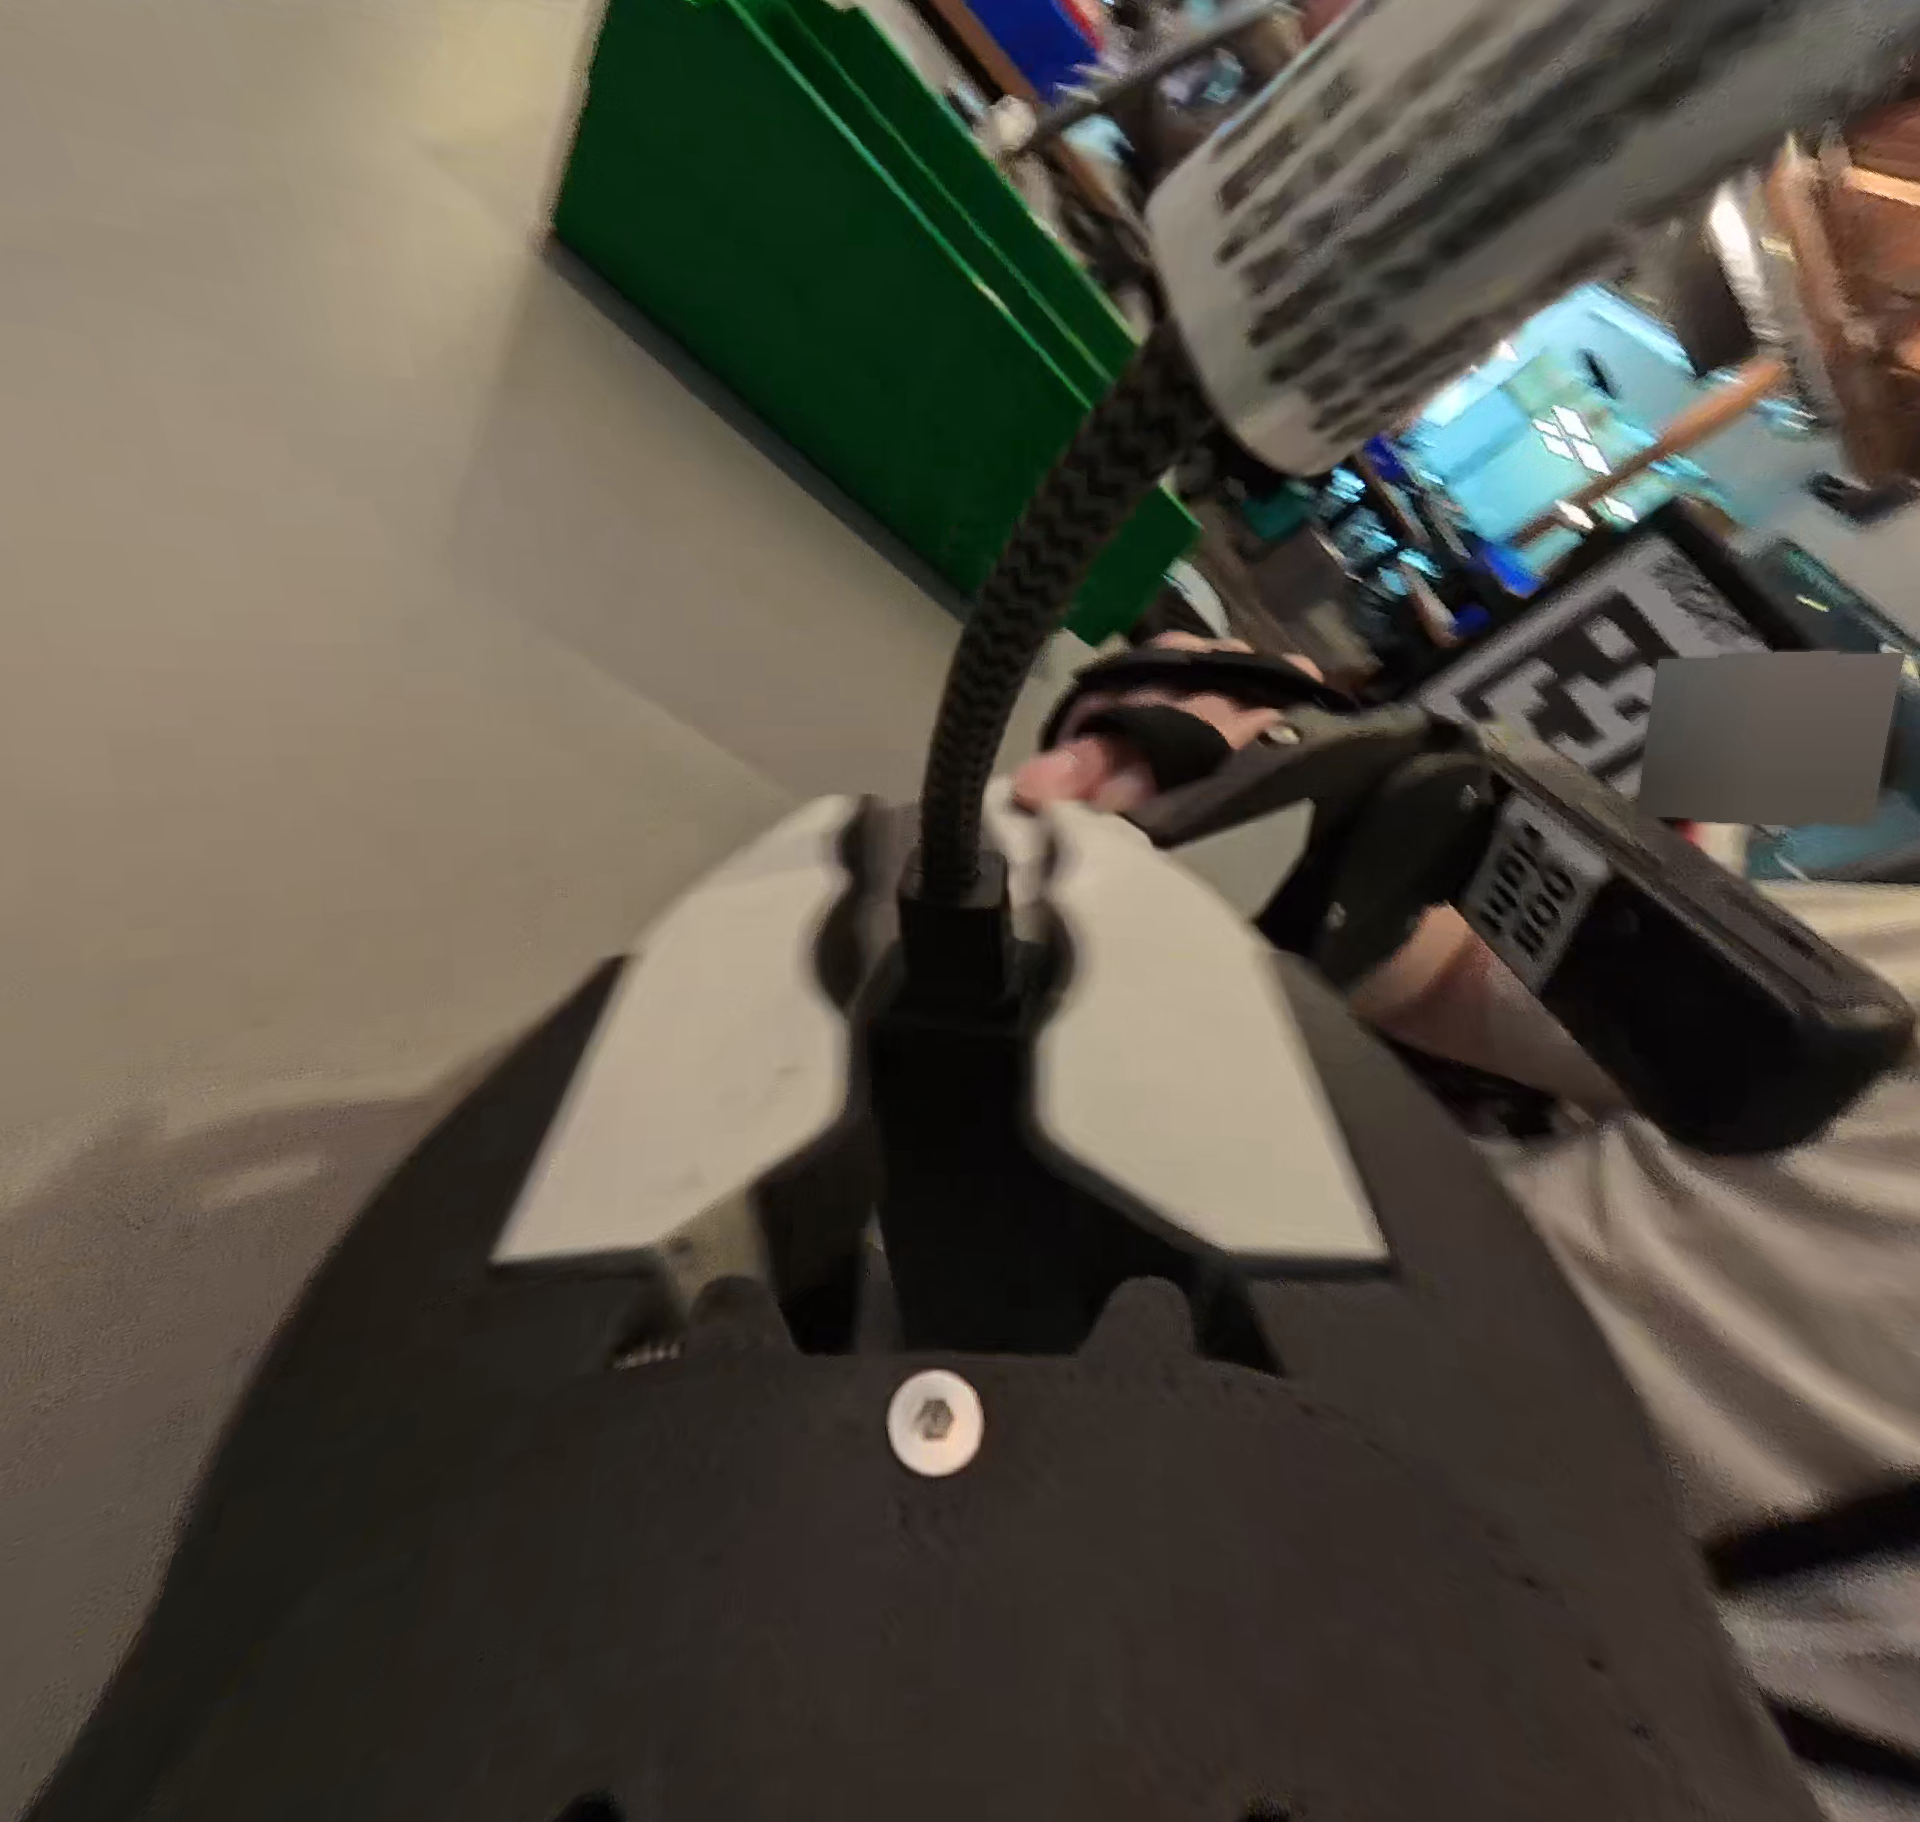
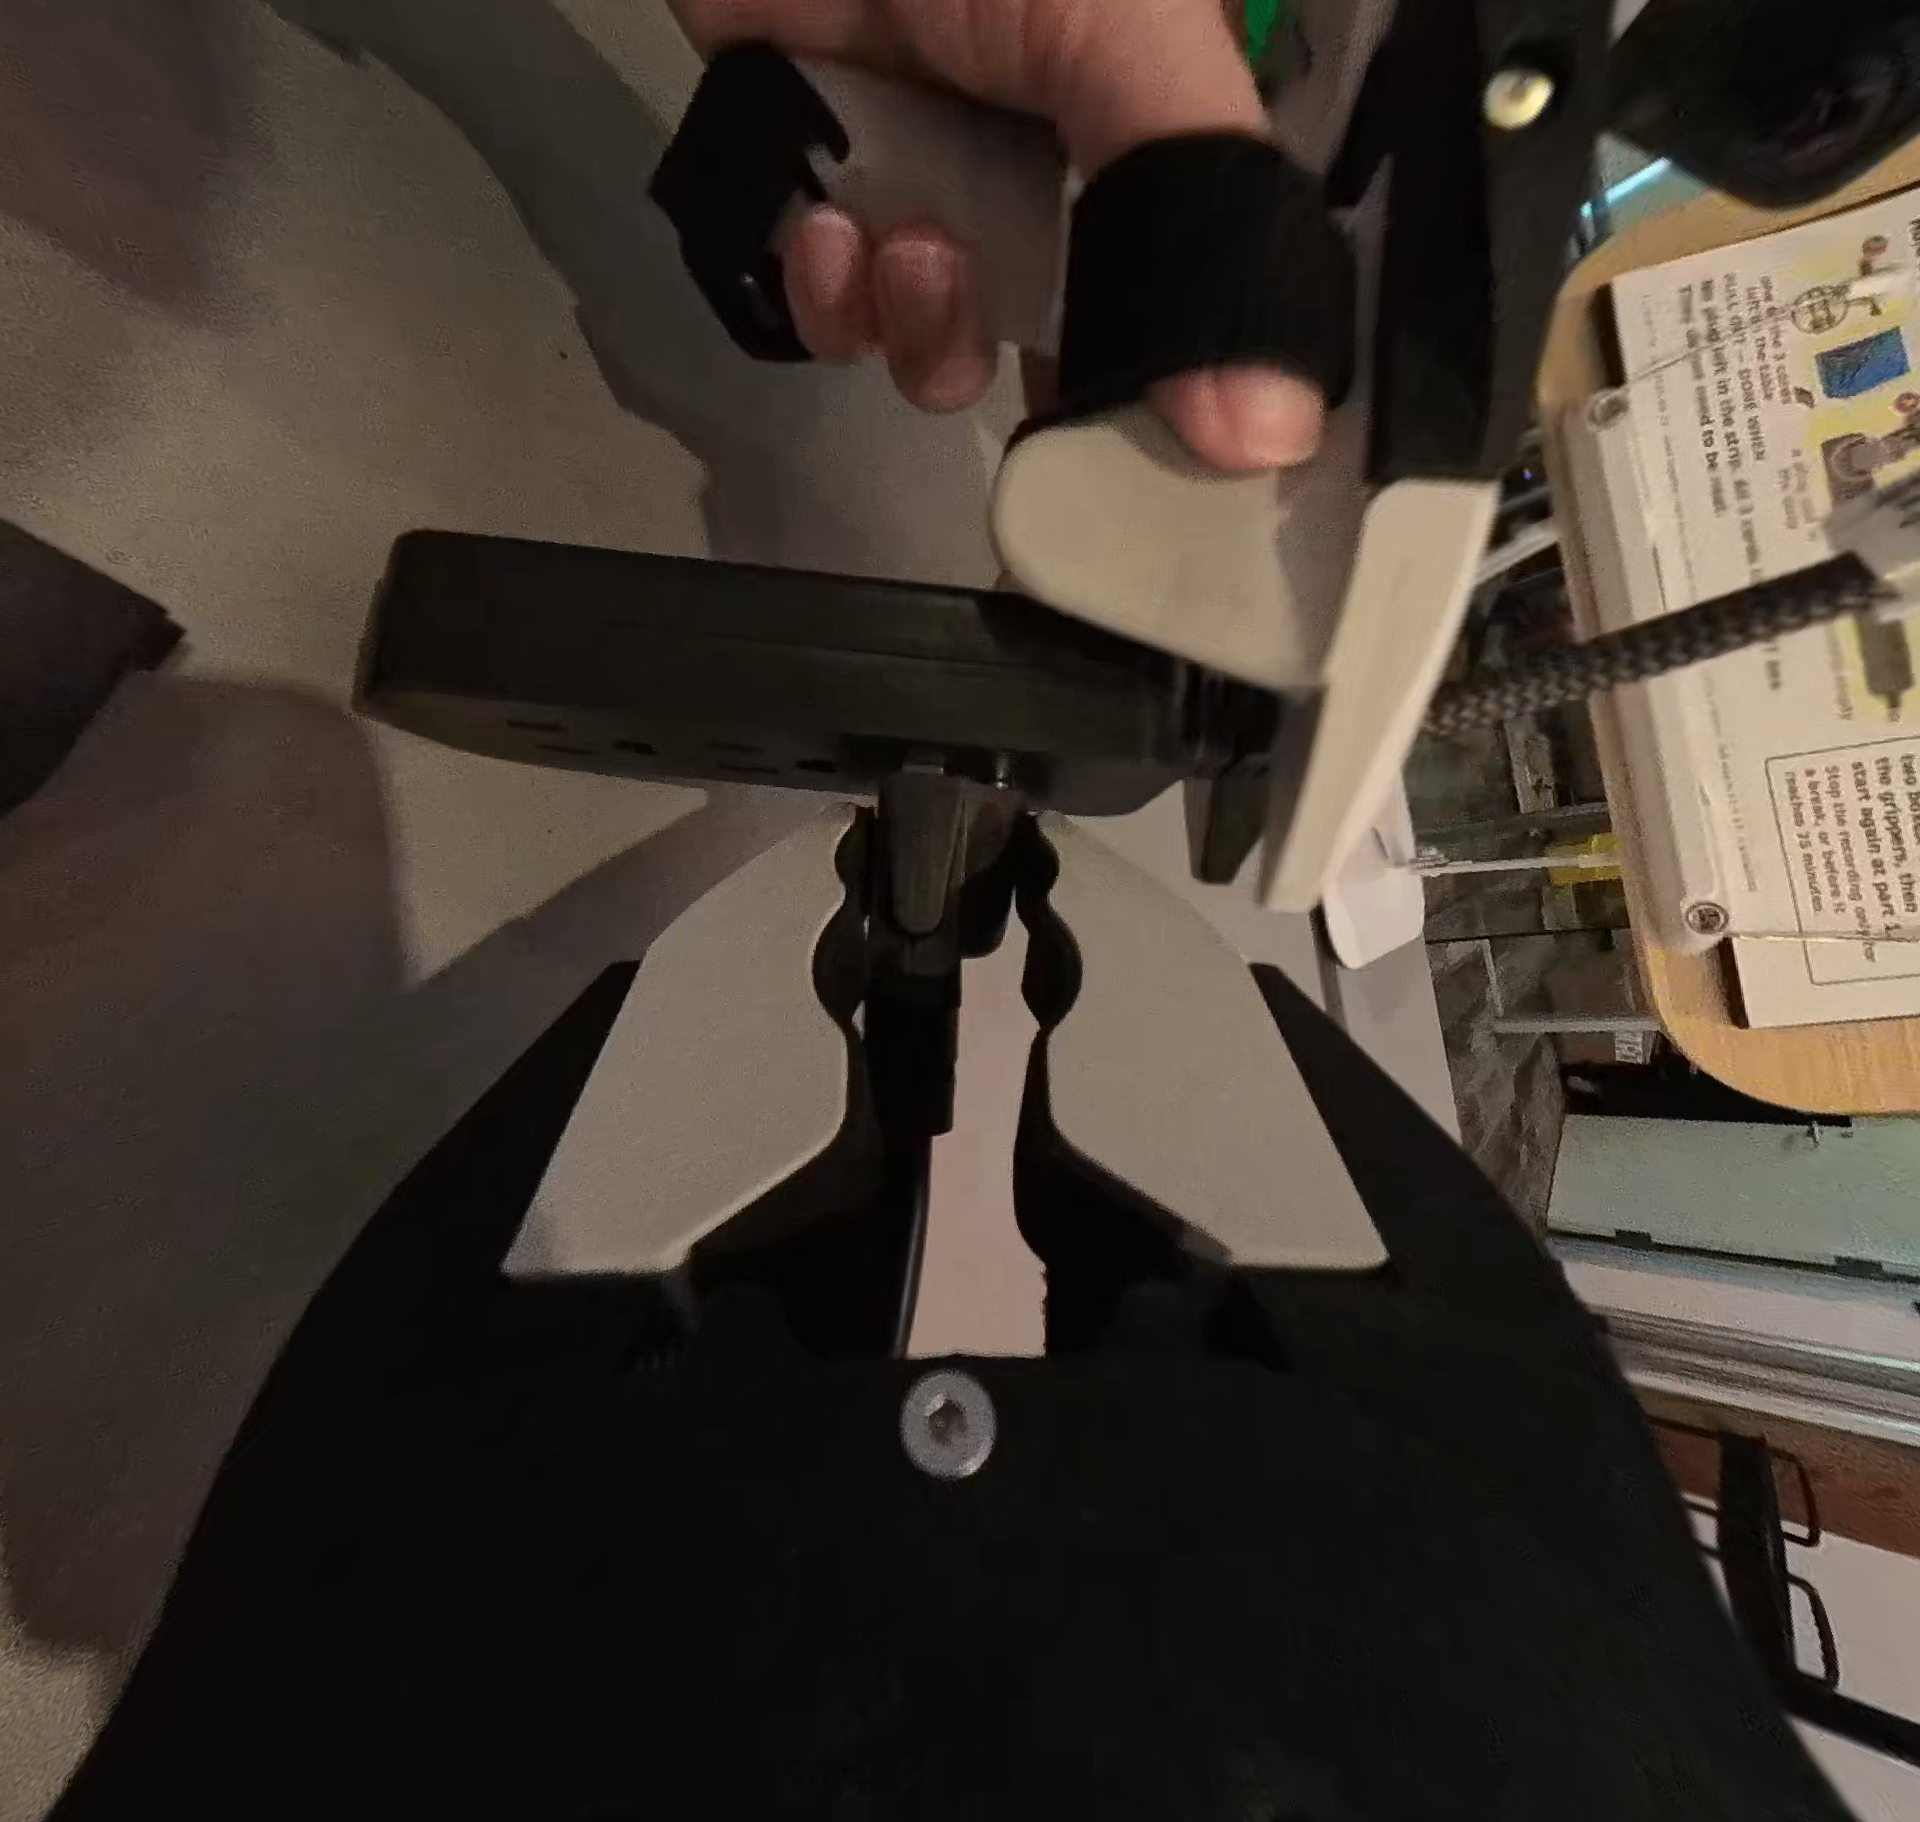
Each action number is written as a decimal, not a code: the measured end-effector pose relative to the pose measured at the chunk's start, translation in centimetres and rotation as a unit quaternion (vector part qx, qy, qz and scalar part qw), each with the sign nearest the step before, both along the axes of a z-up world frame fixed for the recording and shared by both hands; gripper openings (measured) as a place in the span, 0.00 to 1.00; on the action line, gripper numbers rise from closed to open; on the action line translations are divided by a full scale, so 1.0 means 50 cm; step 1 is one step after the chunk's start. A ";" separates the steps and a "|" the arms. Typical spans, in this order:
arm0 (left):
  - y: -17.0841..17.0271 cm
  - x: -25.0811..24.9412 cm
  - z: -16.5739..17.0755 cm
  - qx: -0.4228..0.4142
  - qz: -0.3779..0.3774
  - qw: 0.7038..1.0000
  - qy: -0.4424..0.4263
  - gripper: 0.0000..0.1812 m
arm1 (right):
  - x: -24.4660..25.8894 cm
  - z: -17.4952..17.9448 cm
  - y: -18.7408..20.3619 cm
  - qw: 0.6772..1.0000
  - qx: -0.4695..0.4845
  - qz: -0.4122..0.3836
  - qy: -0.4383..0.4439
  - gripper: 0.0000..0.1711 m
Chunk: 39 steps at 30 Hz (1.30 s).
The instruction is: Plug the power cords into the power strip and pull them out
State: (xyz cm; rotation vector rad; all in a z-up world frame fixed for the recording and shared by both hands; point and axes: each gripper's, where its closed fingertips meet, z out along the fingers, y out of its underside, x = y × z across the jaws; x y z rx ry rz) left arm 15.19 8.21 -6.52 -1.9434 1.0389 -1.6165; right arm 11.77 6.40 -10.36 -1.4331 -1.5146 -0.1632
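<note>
Power strip [image 2: 727, 671], black and held off the grey table [image 2: 208, 422], is clamped at its cord end by the left gripper [image 1: 951, 879], where a braided cord [image 1: 1049, 546] leaves it. Right gripper [image 2: 940, 868] pinches a dark plug [image 2: 920, 837] at the strip's socket face.

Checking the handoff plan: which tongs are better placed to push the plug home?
Right, probably. The right tongs grip a plug at the power strip; the left tongs hold the strip's end.
</note>
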 end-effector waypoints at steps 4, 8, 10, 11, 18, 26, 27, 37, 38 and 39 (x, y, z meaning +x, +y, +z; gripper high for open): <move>0.000 -0.002 -0.006 -0.055 -0.009 0.997 -0.046 0.08 | -0.002 -0.012 0.003 0.999 -0.035 0.003 0.008 0.16; 0.003 -0.004 -0.008 -0.082 -0.005 0.995 -0.063 0.08 | 0.001 -0.050 0.032 0.990 -0.114 -0.088 0.015 0.23; -0.004 0.004 -0.016 -0.079 -0.005 0.996 -0.044 0.08 | -0.007 -0.072 0.035 0.988 -0.126 -0.092 -0.004 0.21; -0.001 0.005 -0.015 -0.073 0.002 0.996 -0.045 0.08 | -0.009 -0.076 0.033 0.987 -0.132 -0.095 -0.003 0.14; 0.017 -0.003 -0.017 -0.080 0.030 0.995 -0.045 0.08 | -0.014 -0.087 0.039 0.972 -0.193 -0.121 0.060 0.14; 0.007 -0.005 -0.012 -0.063 0.015 0.996 -0.060 0.09 | -0.013 -0.093 0.026 0.959 -0.235 -0.114 0.112 0.14; 0.007 -0.002 -0.013 -0.076 0.016 0.995 -0.064 0.09 | -0.011 -0.094 0.026 0.960 -0.233 -0.113 0.104 0.14; 0.010 0.006 -0.008 -0.097 0.001 0.989 -0.108 0.10 | -0.020 -0.100 0.023 0.959 -0.260 -0.077 0.086 0.14; 0.010 0.008 -0.007 -0.096 -0.002 0.989 -0.110 0.10 | -0.020 -0.100 0.023 0.958 -0.262 -0.076 0.088 0.14; 0.008 0.008 -0.007 -0.093 -0.008 0.990 -0.109 0.10 | -0.021 -0.100 0.022 0.960 -0.258 -0.071 0.084 0.13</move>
